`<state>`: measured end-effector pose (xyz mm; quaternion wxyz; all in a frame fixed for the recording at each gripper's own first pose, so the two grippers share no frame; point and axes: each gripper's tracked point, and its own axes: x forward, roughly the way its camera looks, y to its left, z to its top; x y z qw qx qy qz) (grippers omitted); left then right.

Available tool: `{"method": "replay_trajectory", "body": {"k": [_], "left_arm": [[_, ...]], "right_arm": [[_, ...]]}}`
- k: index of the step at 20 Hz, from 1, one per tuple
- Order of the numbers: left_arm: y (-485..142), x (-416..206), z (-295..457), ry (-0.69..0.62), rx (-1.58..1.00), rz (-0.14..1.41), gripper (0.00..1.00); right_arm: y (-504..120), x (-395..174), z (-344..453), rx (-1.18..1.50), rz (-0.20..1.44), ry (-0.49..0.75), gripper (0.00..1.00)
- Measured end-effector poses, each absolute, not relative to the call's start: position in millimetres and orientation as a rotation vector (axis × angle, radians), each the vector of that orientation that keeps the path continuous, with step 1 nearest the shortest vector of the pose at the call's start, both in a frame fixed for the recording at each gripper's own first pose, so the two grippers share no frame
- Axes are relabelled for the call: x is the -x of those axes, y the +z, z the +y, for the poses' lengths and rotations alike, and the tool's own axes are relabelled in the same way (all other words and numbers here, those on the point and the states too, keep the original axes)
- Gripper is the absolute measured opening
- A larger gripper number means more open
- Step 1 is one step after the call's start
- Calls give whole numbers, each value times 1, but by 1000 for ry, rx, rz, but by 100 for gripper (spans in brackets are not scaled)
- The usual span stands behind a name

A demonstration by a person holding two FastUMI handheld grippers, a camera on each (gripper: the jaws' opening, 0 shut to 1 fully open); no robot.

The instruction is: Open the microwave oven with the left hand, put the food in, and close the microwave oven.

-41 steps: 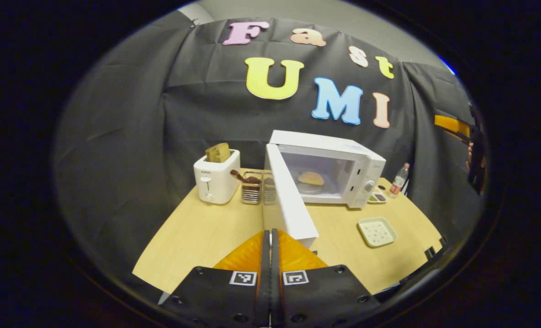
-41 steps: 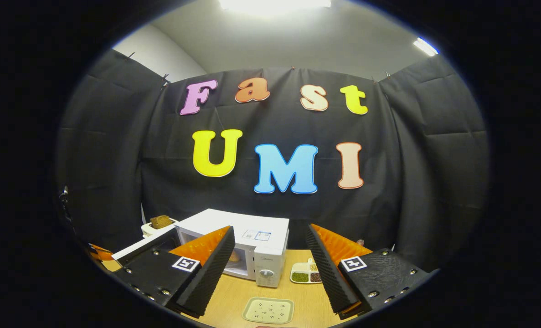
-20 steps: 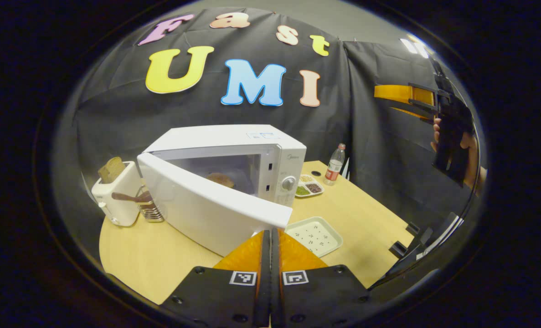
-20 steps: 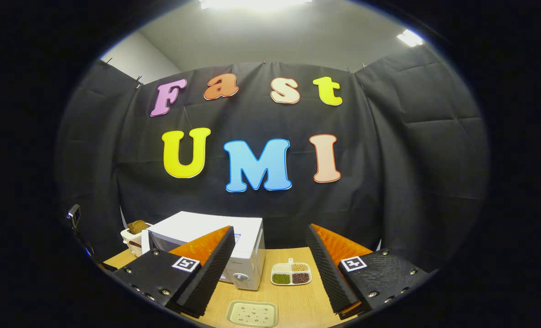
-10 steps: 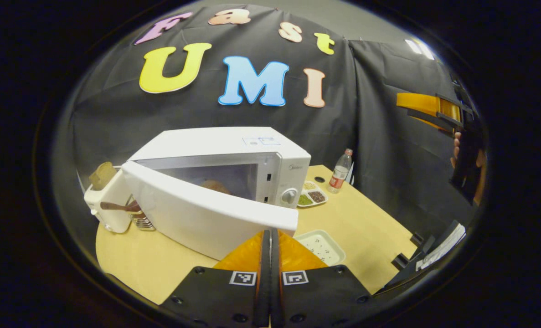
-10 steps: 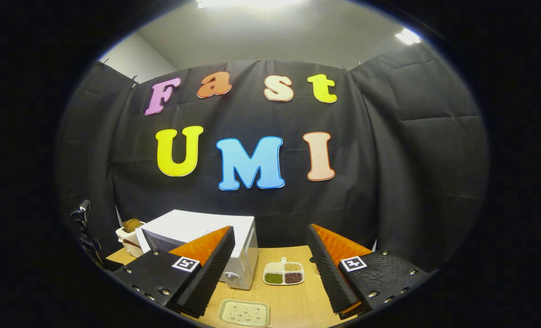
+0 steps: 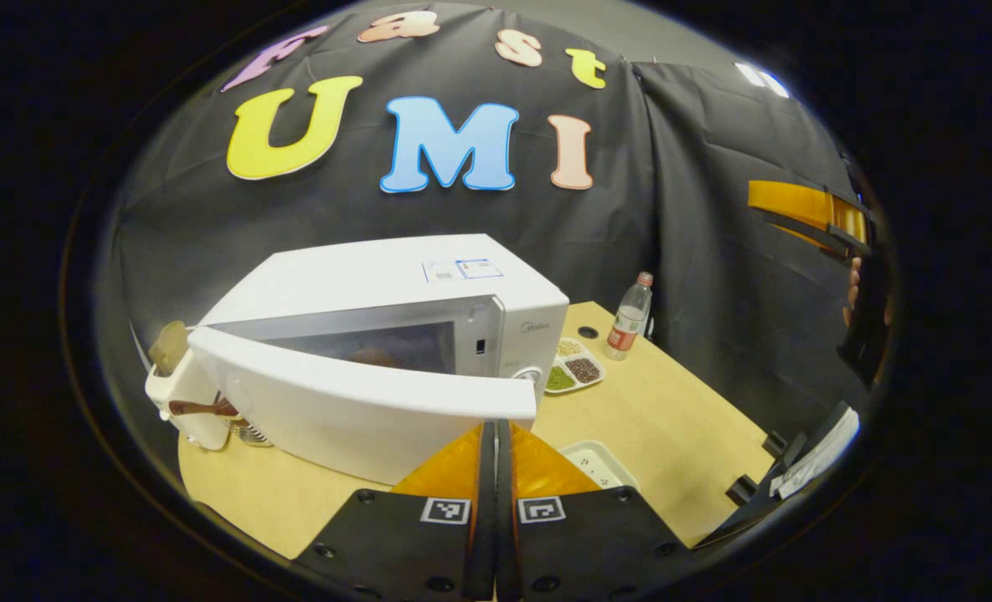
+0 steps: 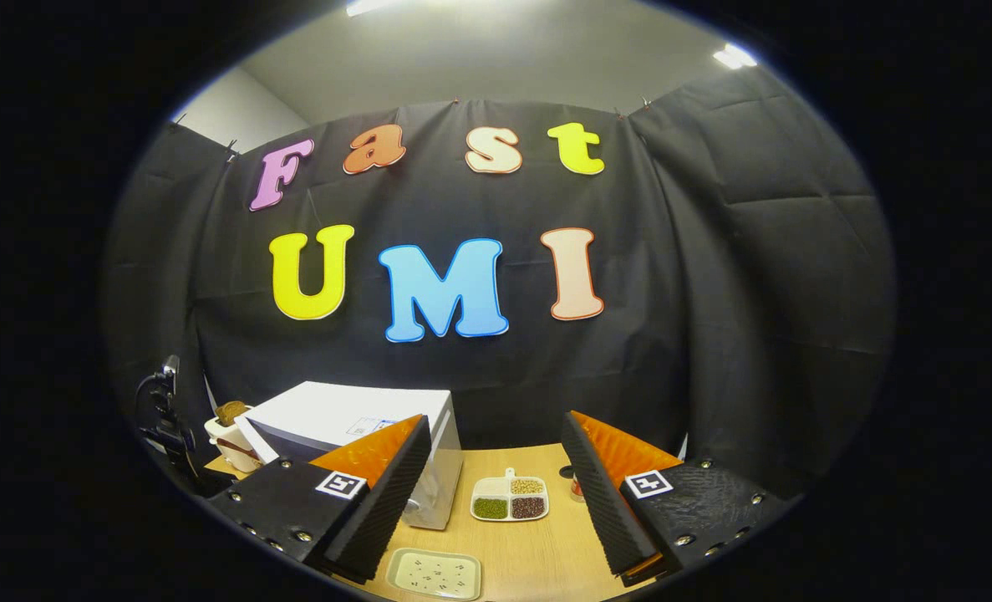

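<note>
The white box-shaped microwave oven [image 7: 395, 293] sits on the pale wooden table [image 7: 671, 410], and its white door [image 7: 353, 401] is swinging in, only a narrow wedge left open now. Behind the dim window there's a brownish round bun [image 7: 374, 358], barely made out, resting inside the cavity. The left gripper [image 7: 496, 435] has its fingers pressed together on nothing, tips right at the door's free edge, pushing. Off to the right the right gripper [image 8: 496, 468] hangs high with its jaws spread wide and empty.

Here's the risk, to my eye: those closed tips bear on the very corner of the door, so they could slip off past the edge and drop toward the small cream square dish [image 7: 600, 464] just beneath. Push too softly and the latch may not catch, leaving the door ajar; push too hard and the oven could skid back toward the white toaster [image 7: 174, 389] and the wire utensil rack [image 7: 245, 428] beside it.

Compared with two seconds ago, the door has come round from standing wide open, bun in plain sight, to nearly shut, and the gripper has swung across with it.
</note>
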<state>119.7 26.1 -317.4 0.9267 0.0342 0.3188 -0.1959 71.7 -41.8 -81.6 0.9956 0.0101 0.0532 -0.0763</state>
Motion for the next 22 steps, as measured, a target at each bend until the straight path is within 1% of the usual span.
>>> {"method": "replay_trajectory", "body": {"k": [8,15,22], "left_arm": [[-324,-153,19,-336,-35,659,7],[-330,-182,11,-323,-28,660,7],[-332,-197,7,-313,-38,661,7]], "right_arm": [[-97,-81,-60,-33,141,-161,97],[-99,-86,-68,-30,139,-171,96],[-105,-89,-78,-39,149,-186,97]]}}
